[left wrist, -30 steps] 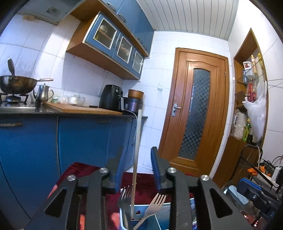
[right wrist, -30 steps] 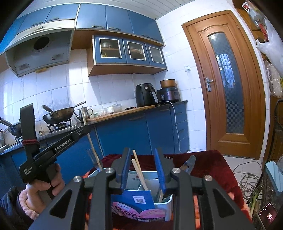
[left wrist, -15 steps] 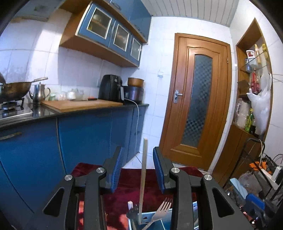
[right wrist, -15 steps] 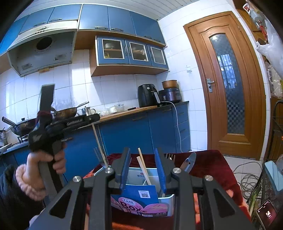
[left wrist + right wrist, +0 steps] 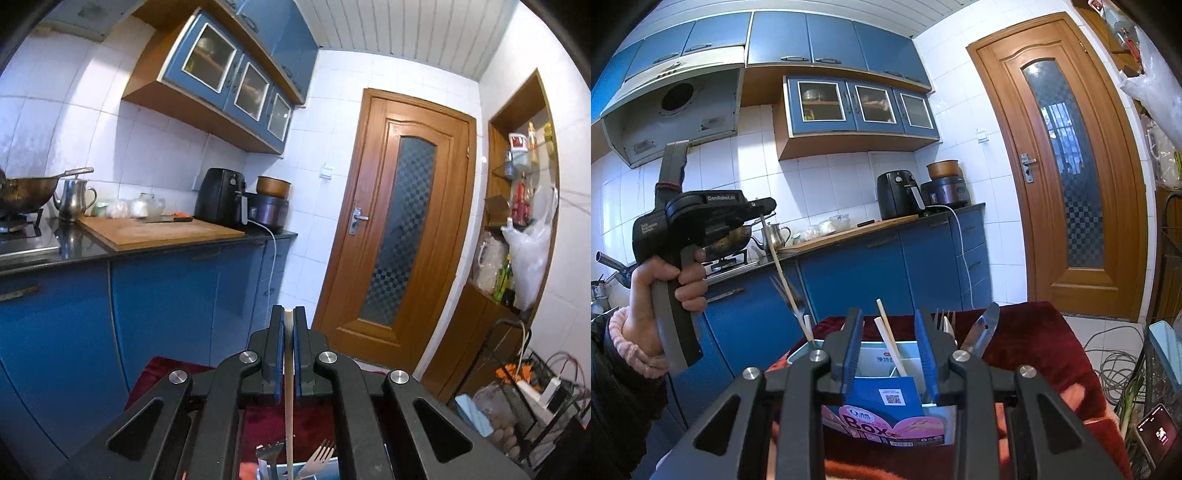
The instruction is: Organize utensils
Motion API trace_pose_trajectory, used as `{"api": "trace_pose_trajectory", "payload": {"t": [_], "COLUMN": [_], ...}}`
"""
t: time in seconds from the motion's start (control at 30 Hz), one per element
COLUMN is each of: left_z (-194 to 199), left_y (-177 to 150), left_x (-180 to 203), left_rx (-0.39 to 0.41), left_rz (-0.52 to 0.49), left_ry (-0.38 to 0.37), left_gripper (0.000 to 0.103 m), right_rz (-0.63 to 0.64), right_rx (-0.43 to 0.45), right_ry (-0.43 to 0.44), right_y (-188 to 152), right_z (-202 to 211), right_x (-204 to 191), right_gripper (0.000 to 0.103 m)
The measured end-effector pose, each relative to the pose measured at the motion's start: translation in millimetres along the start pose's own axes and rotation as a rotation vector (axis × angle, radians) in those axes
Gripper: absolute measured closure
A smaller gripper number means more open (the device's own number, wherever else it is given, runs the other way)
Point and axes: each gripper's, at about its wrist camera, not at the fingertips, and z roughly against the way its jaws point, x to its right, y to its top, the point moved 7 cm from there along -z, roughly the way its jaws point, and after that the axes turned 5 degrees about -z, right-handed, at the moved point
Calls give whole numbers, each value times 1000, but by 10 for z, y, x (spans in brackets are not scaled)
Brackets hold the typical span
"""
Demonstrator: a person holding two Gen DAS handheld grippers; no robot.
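Clamped near its upper tip between the closed pads of the left gripper (image 5: pixel 289 325), a single wooden chopstick (image 5: pixel 288 406) is seen hanging straight down from the jaws, which have just been closing on it. Its lower end is still dipped into the divided utensil box (image 5: pixel 875 360) standing on the red cloth (image 5: pixel 1034 332) below. The stick is judged light, stiff and smooth, so a hold so near the end may let it swing or slip; a grip lower on the shaft would be steadier. The right gripper (image 5: pixel 889 350) is held half apart directly before the box, nothing pressed between its pads; another chopstick (image 5: pixel 890 338) stands beyond the gap between them, and forks (image 5: pixel 943 321) just to their right.
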Motion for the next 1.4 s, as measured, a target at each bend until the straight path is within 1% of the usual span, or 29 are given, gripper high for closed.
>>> {"api": "trace_pose_trajectory", "payload": {"t": [0.1,0.17,0.2,0.27,0.3,0.4,0.57,0.67,0.8,0.93,1.13,1.27,1.4], "left_z": [-64,-158,-194,-254,-273,-286,-218,-195,-179,-135,88,372,752], "left_y": [-162,-323,-378,-471,-505,-575,-618,-659,-805,-882,-811,-779,-810], "left_x": [48,31,15,-8,-12,20,129,213,311,308,249,212,182], "left_rx": [-46,-117,-144,-188,-200,-189,-136,-130,-171,-198,-200,-203,-215], "left_rz": [-3,44,78,141,156,86,-15,-66,-104,-107,-88,-94,-109], "left_ry": [-14,-37,-61,-100,-107,-48,-4,0,-21,-18,-10,2,31], "left_gripper": [99,99,99,99,99,99,99,99,98,92,92,92,91], "right_rz": [-8,-10,-7,0,1,-1,0,-5,-8,-4,16,24,34], "right_rx": [-10,-19,-20,-20,-20,-19,-21,-25,-31,-26,-7,2,2], "right_ry": [4,9,10,14,15,19,19,17,18,19,29,39,47], "right_y": [-17,-39,-49,-46,-51,-46,-45,-48,-50,-31,3,40,41], "right_z": [-9,-12,-10,-24,-24,-26,-34,-35,-6,17,185,334,529], "right_x": [-2,-5,-17,-44,-50,-56,-63,-57,-90,-129,-263,-393,-557], "right_gripper": [71,71,71,71,71,71,71,71,71,71,68,68,68]}}
